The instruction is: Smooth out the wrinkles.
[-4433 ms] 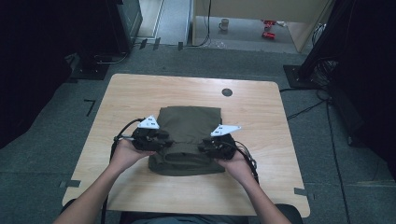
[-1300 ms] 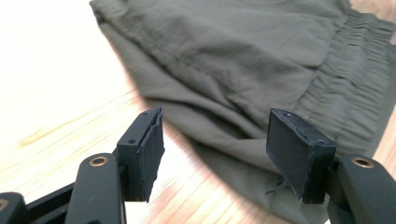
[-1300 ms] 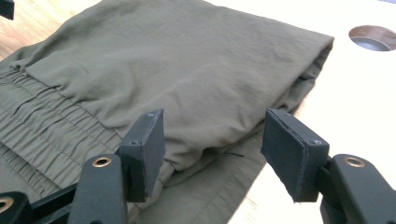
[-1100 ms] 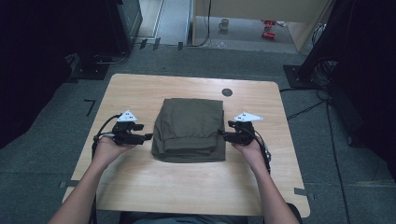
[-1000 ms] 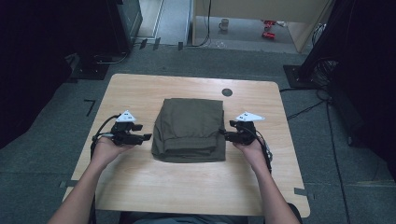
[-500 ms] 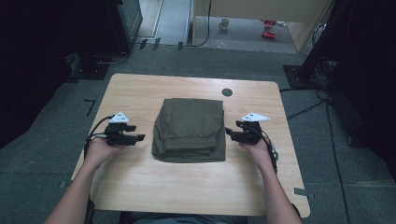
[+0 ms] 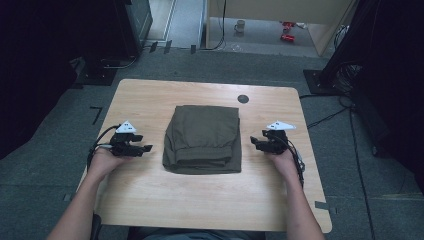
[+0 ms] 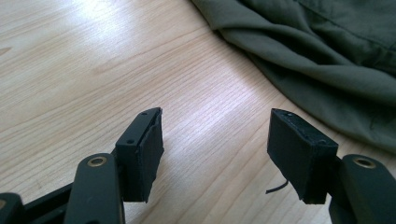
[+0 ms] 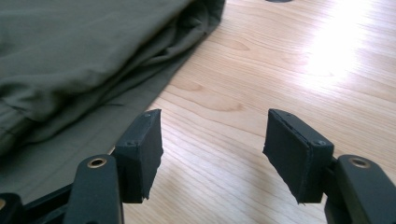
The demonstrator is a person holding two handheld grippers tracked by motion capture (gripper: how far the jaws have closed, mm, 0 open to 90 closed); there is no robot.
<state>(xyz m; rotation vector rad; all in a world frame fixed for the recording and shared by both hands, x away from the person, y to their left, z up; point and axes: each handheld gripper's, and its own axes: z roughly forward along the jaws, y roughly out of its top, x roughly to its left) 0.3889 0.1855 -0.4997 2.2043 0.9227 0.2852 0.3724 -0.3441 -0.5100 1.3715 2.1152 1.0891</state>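
An olive-green folded garment (image 7: 204,137) lies in the middle of the wooden table (image 7: 150,95). My left gripper (image 7: 145,148) rests low over the table to the garment's left, jaws open with bare wood between them. In the left gripper view the garment's edge (image 8: 327,60) lies ahead to the right of that gripper (image 8: 215,140). My right gripper (image 7: 255,143) sits to the garment's right, also open and holding nothing. The right gripper view shows the cloth (image 9: 84,60) ahead to the left of the gripper (image 9: 214,140).
A small dark round mark (image 7: 243,99) sits near the table's far edge. Black equipment stands on the floor at left (image 7: 100,30) and right (image 7: 380,55). Cables run across the floor (image 7: 325,117) beside the table.
Both grippers have drawn outward from the garment's sides and toward the near edge, sinking a little. The garment lies folded as before.
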